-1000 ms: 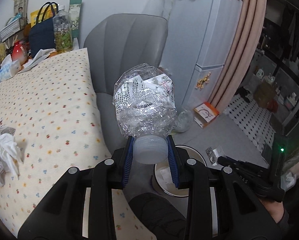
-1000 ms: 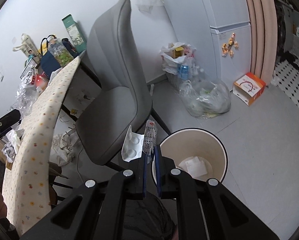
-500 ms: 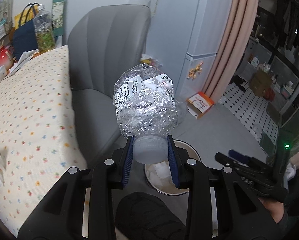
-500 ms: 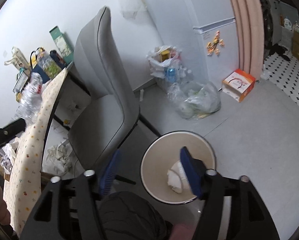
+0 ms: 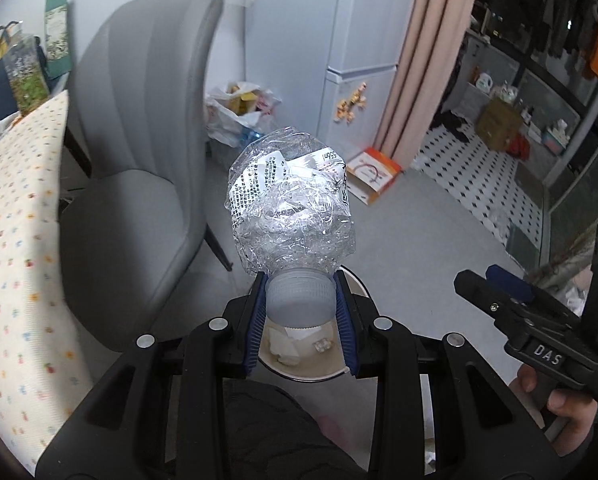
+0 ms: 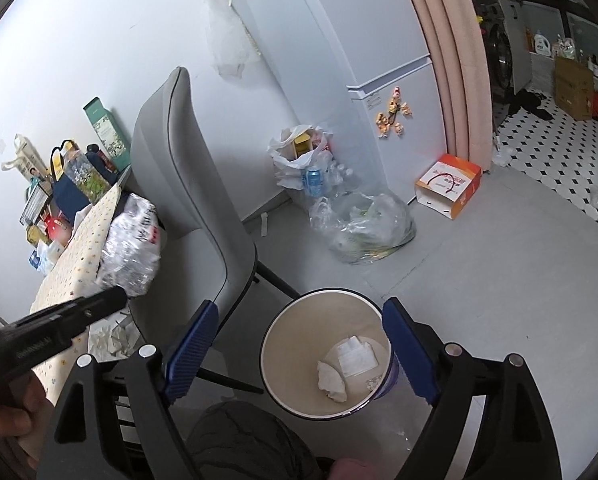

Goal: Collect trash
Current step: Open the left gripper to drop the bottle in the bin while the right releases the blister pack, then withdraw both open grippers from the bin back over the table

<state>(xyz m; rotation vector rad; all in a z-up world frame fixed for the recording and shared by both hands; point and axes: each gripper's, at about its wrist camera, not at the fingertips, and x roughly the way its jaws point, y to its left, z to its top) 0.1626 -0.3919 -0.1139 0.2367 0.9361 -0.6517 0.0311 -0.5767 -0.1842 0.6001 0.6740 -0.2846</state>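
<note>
Grey floor holds the bin (image 6: 283,392); left gripper (image 5: 301,312) grasps crushed bottle (image 5: 291,208), right gripper (image 6: 299,352) jaws spread.

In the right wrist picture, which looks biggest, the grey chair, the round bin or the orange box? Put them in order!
1. grey chair
2. round bin
3. orange box

The bin sits nearer the camera than the box, so their true sizes could be closer.
</note>
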